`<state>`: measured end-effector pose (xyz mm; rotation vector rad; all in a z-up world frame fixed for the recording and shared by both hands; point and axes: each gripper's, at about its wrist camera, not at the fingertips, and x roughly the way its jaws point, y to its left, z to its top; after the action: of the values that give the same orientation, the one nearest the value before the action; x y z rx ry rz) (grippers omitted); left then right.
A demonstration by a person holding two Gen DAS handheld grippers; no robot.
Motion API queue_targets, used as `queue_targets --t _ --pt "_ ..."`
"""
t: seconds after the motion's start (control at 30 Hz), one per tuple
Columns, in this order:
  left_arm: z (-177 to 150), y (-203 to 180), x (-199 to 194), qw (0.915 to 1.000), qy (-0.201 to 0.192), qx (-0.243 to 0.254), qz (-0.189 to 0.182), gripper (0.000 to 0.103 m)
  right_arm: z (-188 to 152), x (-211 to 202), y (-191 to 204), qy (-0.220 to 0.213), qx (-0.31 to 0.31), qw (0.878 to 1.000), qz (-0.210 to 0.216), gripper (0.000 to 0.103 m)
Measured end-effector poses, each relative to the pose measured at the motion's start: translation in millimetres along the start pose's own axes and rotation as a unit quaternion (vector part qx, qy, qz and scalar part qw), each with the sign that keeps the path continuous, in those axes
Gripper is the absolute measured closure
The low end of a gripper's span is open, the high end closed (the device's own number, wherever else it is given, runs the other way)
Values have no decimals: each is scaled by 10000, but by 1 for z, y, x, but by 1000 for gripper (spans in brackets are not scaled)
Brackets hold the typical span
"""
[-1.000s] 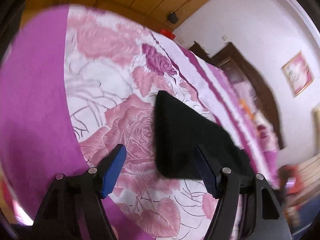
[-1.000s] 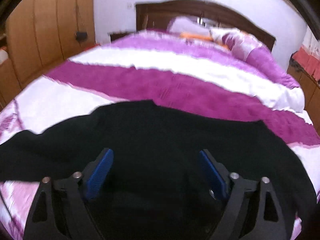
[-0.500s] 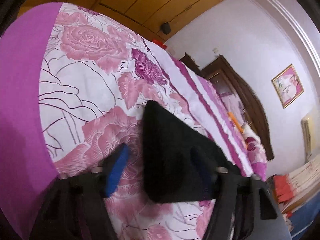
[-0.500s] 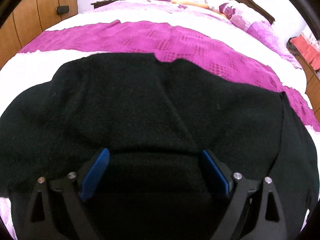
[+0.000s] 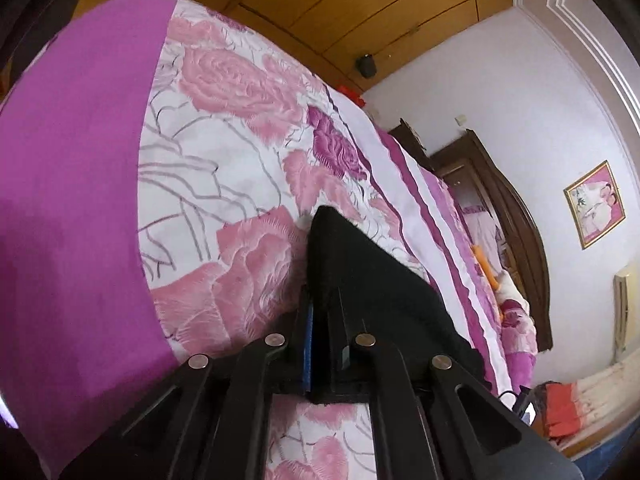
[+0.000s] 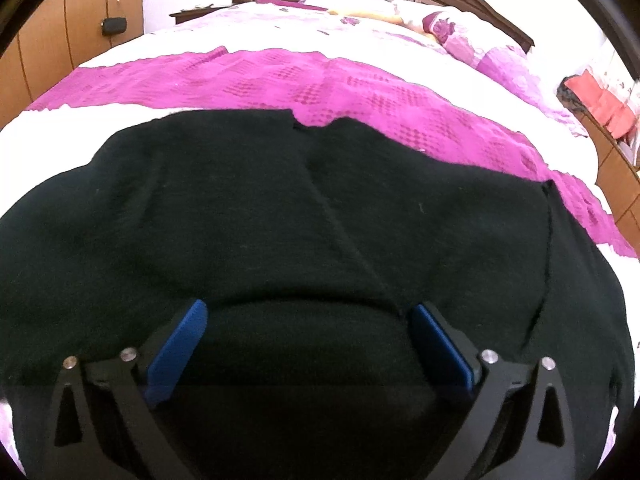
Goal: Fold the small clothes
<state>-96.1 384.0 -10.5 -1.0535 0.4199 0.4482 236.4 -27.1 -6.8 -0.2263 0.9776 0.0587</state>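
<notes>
Black garment (image 6: 320,220) spread flat across the bed (image 6: 280,84), over the magenta band and white ground of the cover, filling most of the right wrist view. Near hem bunched into a low fold between the right gripper (image 6: 308,316) fingers. Right jaws just been opening, now standing wide, blue pads (image 6: 178,350) either side of that fold and not pressing on it; cloth between them, nothing gripped. In the left wrist view, one corner of the black garment (image 5: 372,280) rising to a point above the rose-printed cover of the bed (image 5: 224,152). Left gripper (image 5: 320,312) just been closing, jaws now brought together on the edge of that corner, blue pad seen only as a thin strip against the black cloth. Plain magenta border of the cover to the left of the roses. Beyond the bed, a dark wooden headboard (image 5: 520,216), a framed picture (image 5: 596,204) on the pale wall, and wooden wardrobe panels (image 5: 340,0) above.
</notes>
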Motion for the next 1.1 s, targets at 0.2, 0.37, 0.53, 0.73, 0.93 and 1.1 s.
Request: queue_targets --t 0.2,0.37,0.53,0.73,0.93,1.1 --pt "-5 -35 -16 9977 -357 571 -102 103 3 0 5 32 -116 9997 -203 1" --pt "-8 -75 -23 9927 -486 1037 -370 103 3 -4 0 -62 -41 9999 -81 1" --pt "-19 -96 -16 9919 -428 1089 -502 103 2 -10 -4 -223 18 9997 46 1" --pt "-41 -120 -7 9866 -328 1449 -675 103 0 -29 -26 -409 426 9964 601 3" --pt "-51 -129 3 9847 -243 1558 -738 103 -28 -69 -84 -726 512 9949 487 4" --pt "-67 -139 13 9823 -144 1735 -687 103 -51 -75 -142 -621 343 9975 17 4"
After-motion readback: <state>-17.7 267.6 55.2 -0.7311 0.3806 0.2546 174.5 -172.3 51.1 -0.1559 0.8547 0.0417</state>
